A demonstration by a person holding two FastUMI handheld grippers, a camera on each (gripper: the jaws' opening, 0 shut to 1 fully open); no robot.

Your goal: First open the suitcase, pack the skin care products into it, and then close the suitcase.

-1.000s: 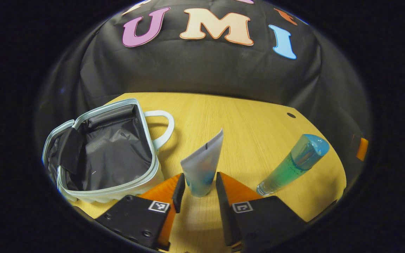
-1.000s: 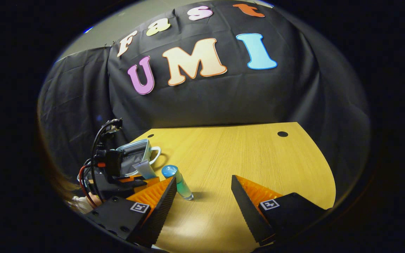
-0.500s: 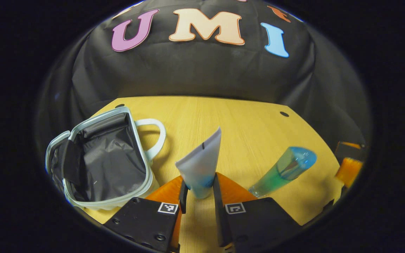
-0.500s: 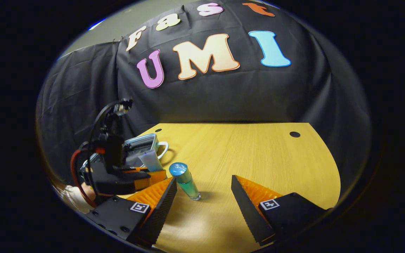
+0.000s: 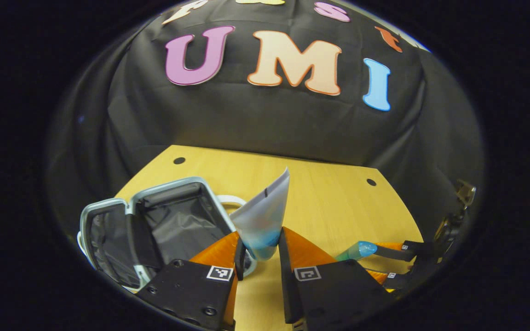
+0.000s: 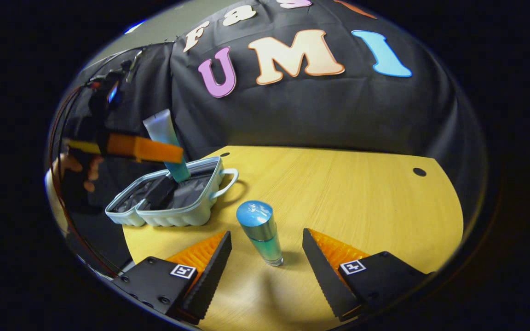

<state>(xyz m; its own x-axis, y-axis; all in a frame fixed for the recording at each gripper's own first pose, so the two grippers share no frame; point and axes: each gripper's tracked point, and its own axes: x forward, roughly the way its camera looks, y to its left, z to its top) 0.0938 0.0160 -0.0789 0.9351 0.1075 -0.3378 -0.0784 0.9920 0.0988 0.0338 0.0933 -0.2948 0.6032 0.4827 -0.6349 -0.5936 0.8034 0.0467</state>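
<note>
Since a second ago: my left gripper (image 5: pixel 259 250) lifted tube (image 5: pixel 265 216) off table (image 5: pixel 329 202), now holds it above open suitcase (image 5: pixel 164 220), cap end down. In right gripper view tube (image 6: pixel 166 142) hangs high over suitcase (image 6: pixel 177 207), my hand (image 6: pixel 78 165) behind left gripper. Left fingers clamped tight on tube's lower end. My right gripper (image 6: pixel 267 250) moved in, fingers spread wide either side of blue-capped bottle (image 6: pixel 260 232), not touching it; bottle stands upright on table, near suitcase
</note>
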